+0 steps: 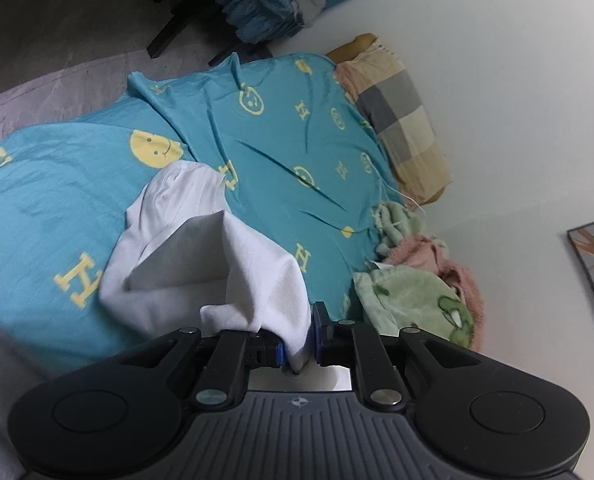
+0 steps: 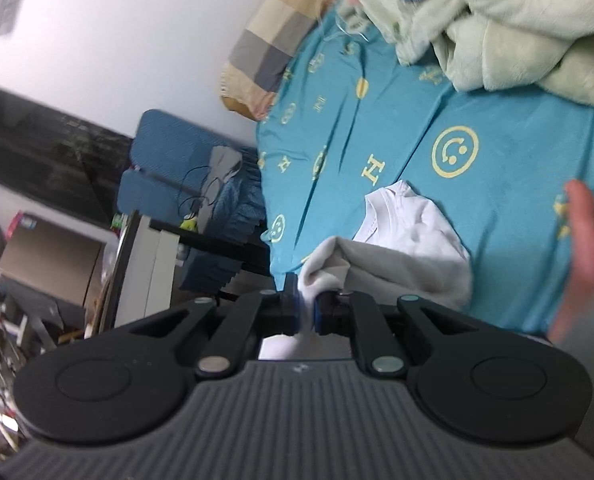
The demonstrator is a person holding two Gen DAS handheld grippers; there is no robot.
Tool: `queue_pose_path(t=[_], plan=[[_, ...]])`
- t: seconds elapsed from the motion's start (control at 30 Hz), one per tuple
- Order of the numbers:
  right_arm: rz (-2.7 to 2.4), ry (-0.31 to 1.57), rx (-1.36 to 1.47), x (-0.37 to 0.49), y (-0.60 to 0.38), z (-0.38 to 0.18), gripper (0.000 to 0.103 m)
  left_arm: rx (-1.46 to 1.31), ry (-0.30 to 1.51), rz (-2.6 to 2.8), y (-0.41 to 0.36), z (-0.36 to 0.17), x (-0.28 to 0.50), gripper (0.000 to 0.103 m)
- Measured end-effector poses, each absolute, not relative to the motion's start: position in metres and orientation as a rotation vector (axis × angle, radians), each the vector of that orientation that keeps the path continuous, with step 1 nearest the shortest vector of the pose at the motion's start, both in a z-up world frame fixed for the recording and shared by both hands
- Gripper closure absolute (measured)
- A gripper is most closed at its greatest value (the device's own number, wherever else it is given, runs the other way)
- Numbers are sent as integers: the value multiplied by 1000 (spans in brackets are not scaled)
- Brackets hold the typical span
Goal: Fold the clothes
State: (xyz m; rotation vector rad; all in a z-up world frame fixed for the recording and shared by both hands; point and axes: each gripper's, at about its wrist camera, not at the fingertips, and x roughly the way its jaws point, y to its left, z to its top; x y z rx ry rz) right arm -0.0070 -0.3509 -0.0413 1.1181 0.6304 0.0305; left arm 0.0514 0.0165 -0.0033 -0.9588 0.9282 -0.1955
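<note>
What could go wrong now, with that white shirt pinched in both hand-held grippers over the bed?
1. Each hand-held gripper, left and right, pinches only a small bunch of the shirt, so cloth might slip out.
2. The shirt hangs crumpled, so a fold may land crooked.
3. The green blanket lies close by and could snag.

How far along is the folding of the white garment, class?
Done: nothing looks folded yet. In hand: the left gripper and right gripper each pinch the white garment, partly lifted off the blue bedsheet. Left: the fold itself; the green fleece heap lies untouched.
</note>
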Motion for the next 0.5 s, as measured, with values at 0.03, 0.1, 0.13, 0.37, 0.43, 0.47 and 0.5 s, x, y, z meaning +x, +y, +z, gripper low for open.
queue_pose_path(t=[0.03, 0.1, 0.13, 0.37, 0.43, 0.47, 0.5], plan=[[24, 639, 1126, 6, -352, -46, 93, -959, 934, -187, 15, -8, 66, 89], [5, 658, 1122, 34, -353, -58, 93, -960, 945, -170, 11, -22, 96, 89], [-4, 668, 1120, 48, -353, -64, 93, -960, 950, -162, 9, -29, 110, 89], [-87, 765, 1104, 135, -355, -116, 93, -922, 1047, -188, 2, -102, 208, 86], [-108, 799, 1109, 153, -358, -135, 93, -919, 1073, -215, 4, -124, 227, 86], [-112, 809, 1117, 158, -360, -143, 93, -924, 1090, -226, 6, -134, 235, 85], [-117, 819, 1125, 163, -361, -151, 92, -928, 1107, -237, 7, -144, 242, 85]])
